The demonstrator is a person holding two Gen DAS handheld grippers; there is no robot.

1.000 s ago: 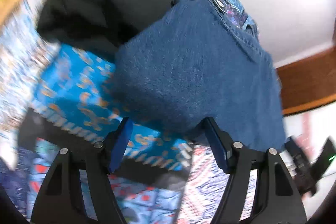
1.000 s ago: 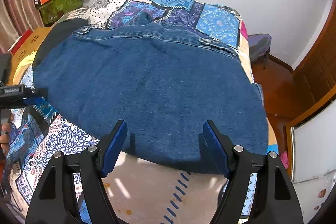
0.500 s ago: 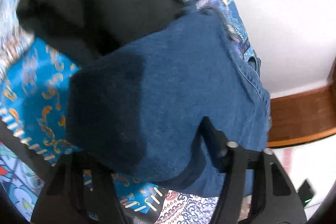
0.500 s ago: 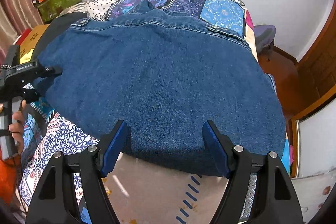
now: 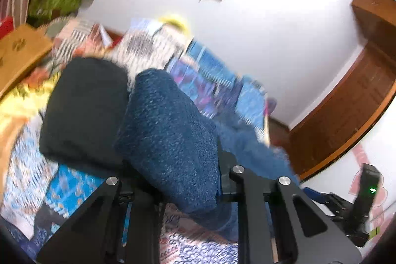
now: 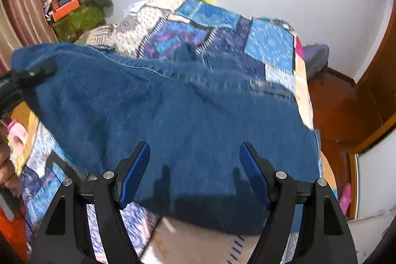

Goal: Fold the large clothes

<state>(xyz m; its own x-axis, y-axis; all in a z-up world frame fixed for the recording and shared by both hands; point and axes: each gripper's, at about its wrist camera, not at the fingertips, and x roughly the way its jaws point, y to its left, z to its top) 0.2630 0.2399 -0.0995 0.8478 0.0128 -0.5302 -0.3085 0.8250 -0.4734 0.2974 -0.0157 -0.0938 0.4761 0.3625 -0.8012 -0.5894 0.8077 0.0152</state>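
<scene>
A folded pair of blue denim jeans lies on a patchwork bedspread. My left gripper is shut on the jeans' left corner and lifts it off the bed; the denim hides its fingertips. In the right wrist view the left gripper shows at the raised left corner. My right gripper is open and empty, its blue pads hovering over the near edge of the jeans.
A black folded garment lies left of the jeans. A cardboard box and a green cluttered box stand at the left. A wooden door and floor are on the right. A white wall is beyond the bed.
My left gripper closed on the jeans' left corner and lifted it, tilting upward toward the wall. My right gripper stayed open and moved slightly forward over the jeans.
</scene>
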